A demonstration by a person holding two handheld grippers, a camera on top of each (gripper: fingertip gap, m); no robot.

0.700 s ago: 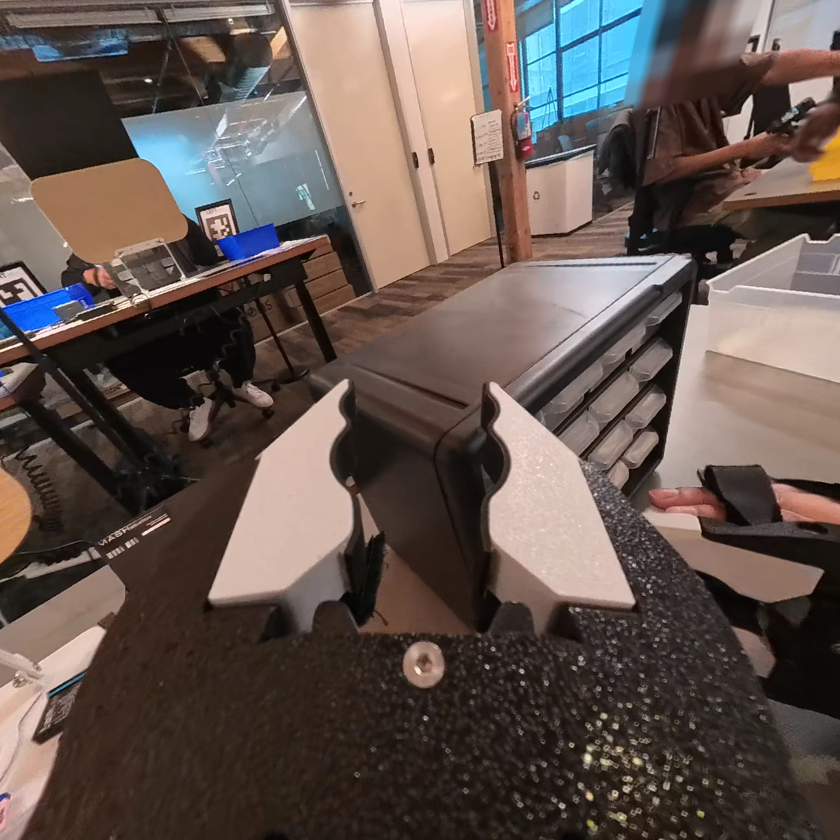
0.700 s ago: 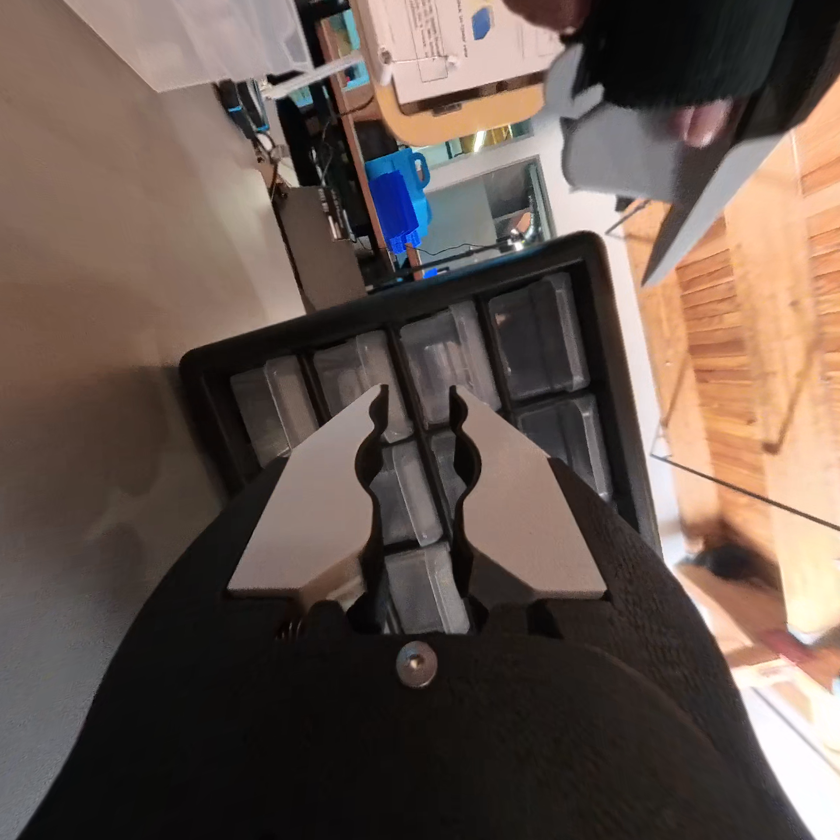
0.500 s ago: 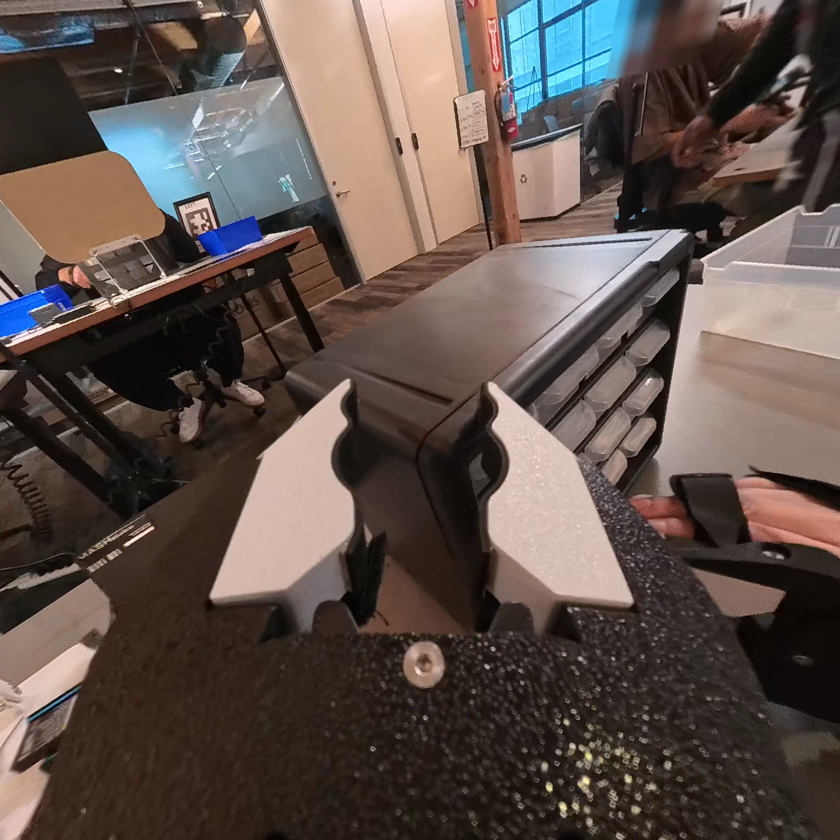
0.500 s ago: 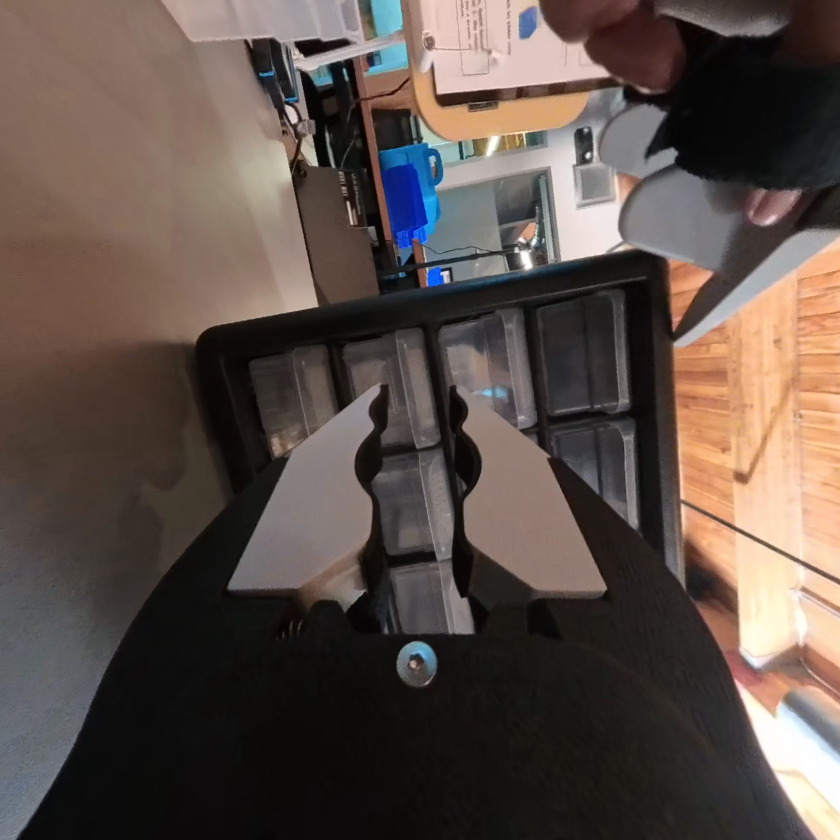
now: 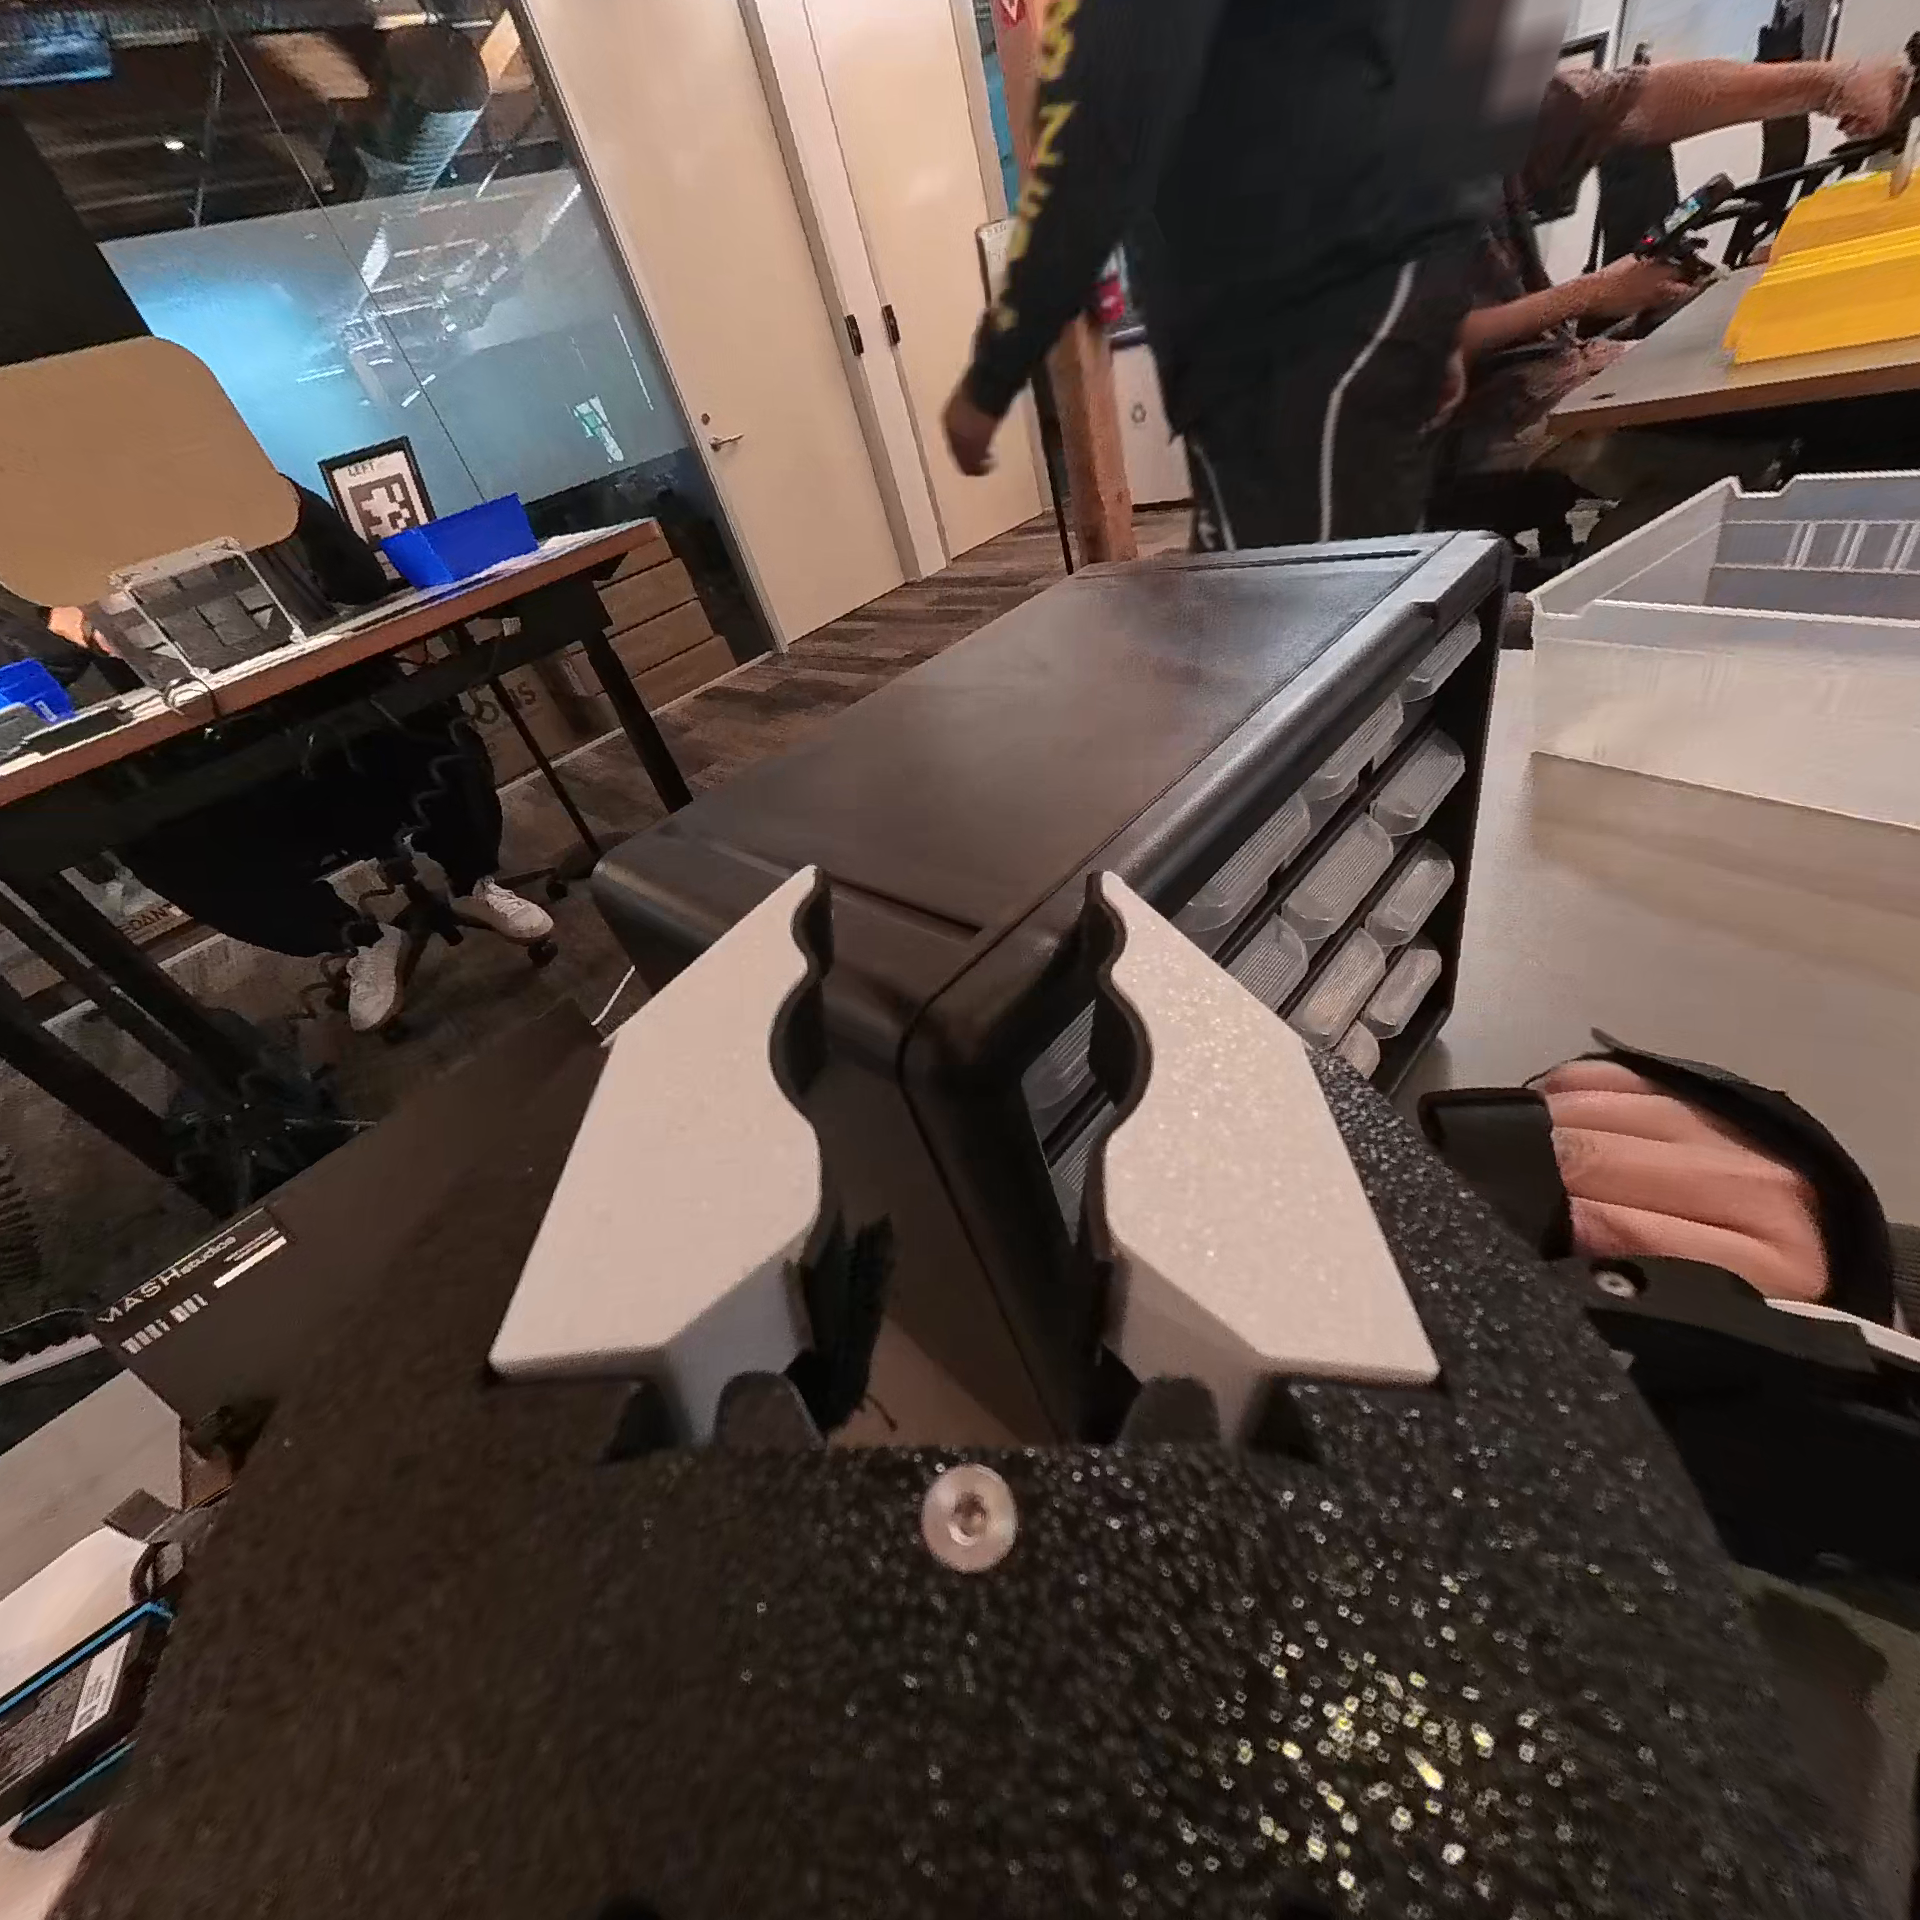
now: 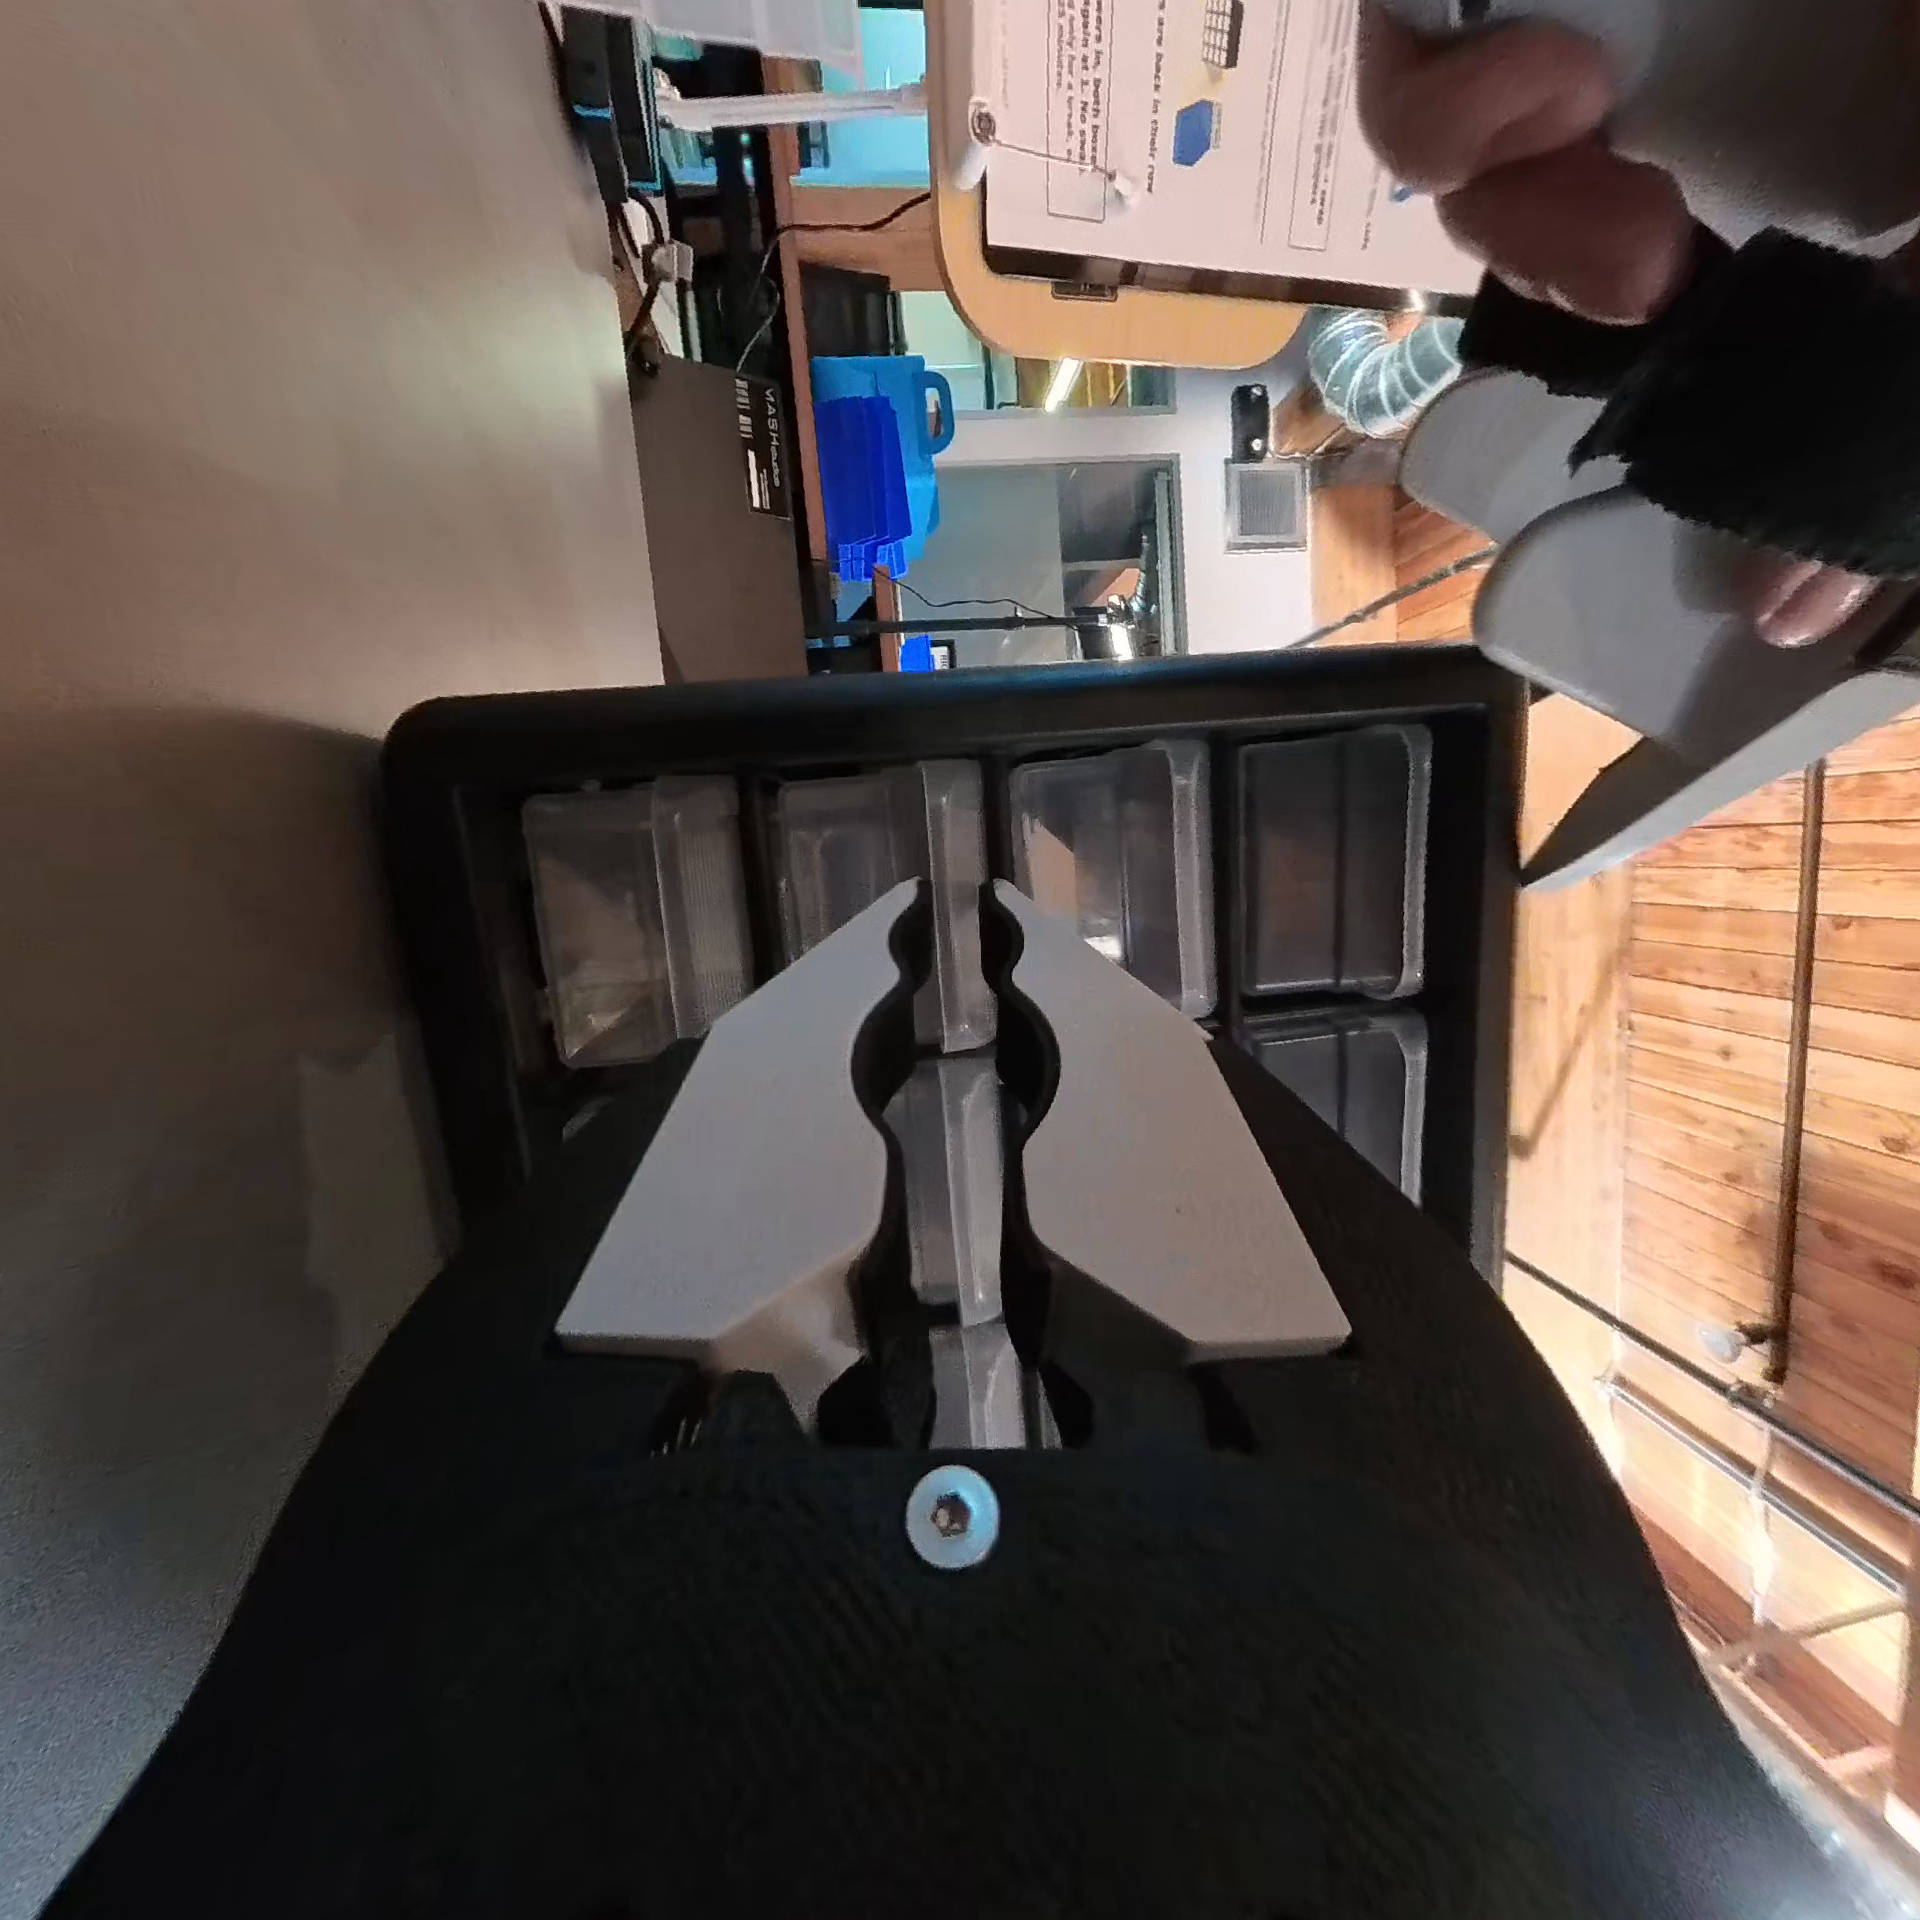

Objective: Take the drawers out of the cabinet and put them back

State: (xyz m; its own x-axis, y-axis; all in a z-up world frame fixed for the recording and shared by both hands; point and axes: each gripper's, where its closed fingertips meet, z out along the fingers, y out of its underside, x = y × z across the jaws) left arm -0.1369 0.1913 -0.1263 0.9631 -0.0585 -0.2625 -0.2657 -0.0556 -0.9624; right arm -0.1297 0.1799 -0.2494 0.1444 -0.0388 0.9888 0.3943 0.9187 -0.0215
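A black cabinet [image 5: 1091, 707] with several clear plastic drawers [image 5: 1340, 862] stands on the table. My left gripper [image 5: 958, 883] is open and straddles the cabinet's near top corner. The cabinet's edge lies between the fingers. The right wrist view is rolled sideways and faces the cabinet front [image 6: 935, 696]. My right gripper [image 6: 956, 888] is shut on the handle lip of one clear drawer [image 6: 954, 821] in the end row. The left gripper also shows in the right wrist view [image 6: 1558, 623], at the cabinet's top edge, held by a gloved hand.
A white plastic bin [image 5: 1714, 665] sits on the table [image 5: 1662, 935] beyond the cabinet. The hand on the right gripper [image 5: 1683, 1174] is low at the right. A black box [image 5: 312, 1247] lies left of the cabinet. People stand and sit behind.
My right gripper moved closer to the cabinet front and its fingers closed on a drawer handle. My left gripper stayed at the cabinet corner. A person walked into the background.
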